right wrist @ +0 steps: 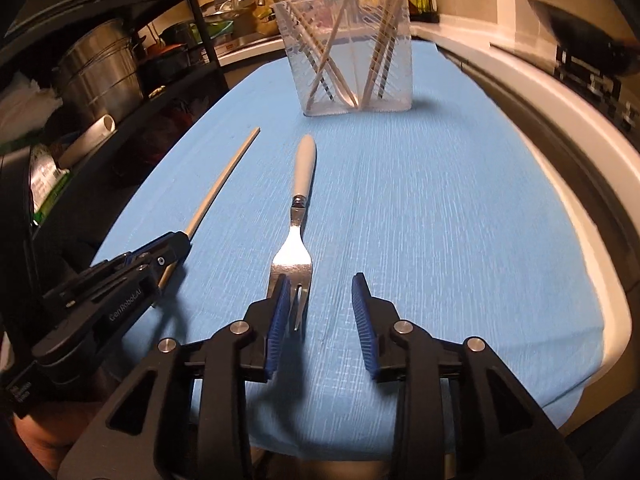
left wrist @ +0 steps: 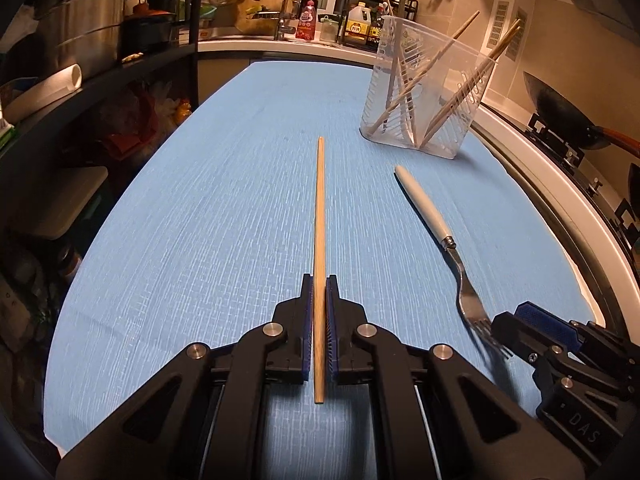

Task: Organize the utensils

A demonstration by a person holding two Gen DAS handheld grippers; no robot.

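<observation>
My left gripper (left wrist: 319, 292) is shut on a wooden chopstick (left wrist: 320, 216) that points straight ahead over the blue cloth; it also shows in the right wrist view (right wrist: 224, 188). My right gripper (right wrist: 320, 292) is open, its jaws on either side of the tines of a fork (right wrist: 298, 236) with a pale handle, lying on the cloth; the left pad (right wrist: 280, 312) is right next to the tines. The fork (left wrist: 436, 228) shows in the left wrist view with the right gripper (left wrist: 516, 324) at its tines. A clear slotted utensil holder (left wrist: 424, 88) (right wrist: 352, 52) stands ahead with several chopsticks in it.
The blue cloth (left wrist: 200, 220) covers a counter. A dark shelf with steel pots (left wrist: 88, 12) runs along the left. A stove with a wok (left wrist: 560, 112) lies on the right. A sink and bottles (left wrist: 308, 20) stand at the back.
</observation>
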